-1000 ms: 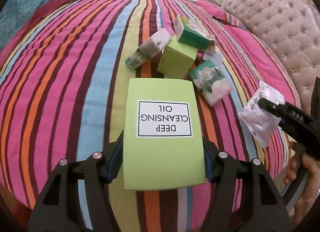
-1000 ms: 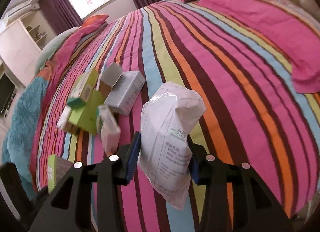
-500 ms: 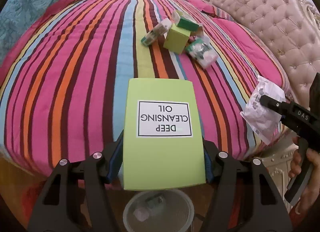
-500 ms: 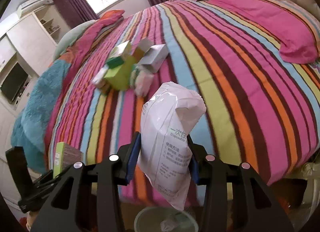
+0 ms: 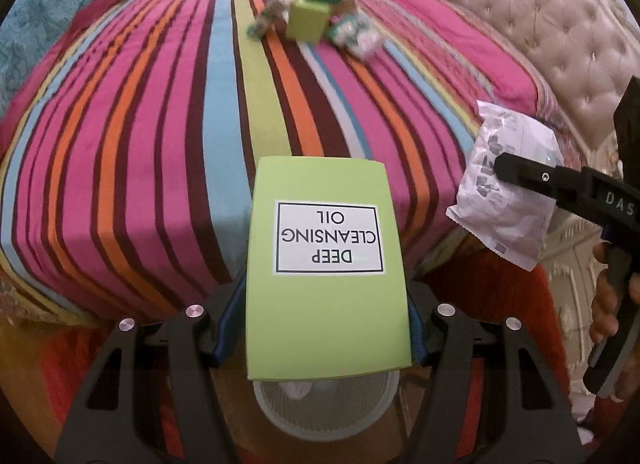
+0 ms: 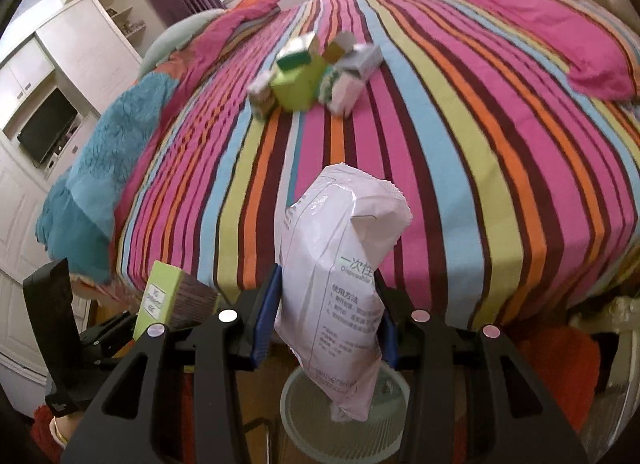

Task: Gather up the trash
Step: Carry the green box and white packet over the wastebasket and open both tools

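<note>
Both hands had swung off the bed; the bin, probably, sat at 6 o'clock. Left gripper pinched the green box, right gripper the white pouch. Ready to drop.

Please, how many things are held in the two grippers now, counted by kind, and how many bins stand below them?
Green box: 1
White pouch: 1
Bin: 1
Total: 3
Loose pile: too blurred to count.

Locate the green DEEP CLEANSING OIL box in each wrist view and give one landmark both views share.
Left wrist: green box fills lower centre, between the left gripper's jaws.
Right wrist: lower left, seen edge-on, beyond the white packet.
Shared landmark: the pile of small boxes on the striped bed.
</note>
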Demonstrator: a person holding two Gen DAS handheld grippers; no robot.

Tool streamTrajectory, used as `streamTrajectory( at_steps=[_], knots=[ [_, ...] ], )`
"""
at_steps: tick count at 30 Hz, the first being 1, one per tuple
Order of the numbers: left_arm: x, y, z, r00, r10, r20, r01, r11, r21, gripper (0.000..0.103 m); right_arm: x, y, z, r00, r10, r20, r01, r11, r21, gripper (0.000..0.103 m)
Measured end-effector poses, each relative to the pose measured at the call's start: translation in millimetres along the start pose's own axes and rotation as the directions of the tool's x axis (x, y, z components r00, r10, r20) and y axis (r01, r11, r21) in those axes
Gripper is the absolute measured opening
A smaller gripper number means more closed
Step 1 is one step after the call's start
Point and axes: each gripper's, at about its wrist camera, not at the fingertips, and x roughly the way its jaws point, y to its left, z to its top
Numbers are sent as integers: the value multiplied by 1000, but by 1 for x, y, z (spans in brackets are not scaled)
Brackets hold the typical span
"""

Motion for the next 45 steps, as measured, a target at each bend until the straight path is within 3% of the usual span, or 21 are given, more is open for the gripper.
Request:
streamTrajectory(
  at_steps=[5,10,15,23,35,45],
  knots=[
    [19,2,-30,996,-3,-93,2,1000,-11,63,19,-8,-32,996,-15,-89,19,998,53,41],
    [45,7,-53,980,-17,-200,10,999,-39,63,41,-14,-61,983,25,-184,-5,994,107,41],
    [66,7,-66,956,-41,-291,26,998,-56,63,65,-11,-79,956,45,-291,-11,993,120,41],
    [90,5,-80,915,-34,-402,12,998,-57,63,94,-25,-101,898,31,-439,47,985,166,41],
    [127,-1,-87,843,-37,-537,8,998,-57,63,127,-15,-110,806,-12,-592,113,985,134,41],
    [162,4,-103,747,-49,-663,16,998,-56,63,159,-25,-125,733,9,-680,139,977,162,41]
  ],
)
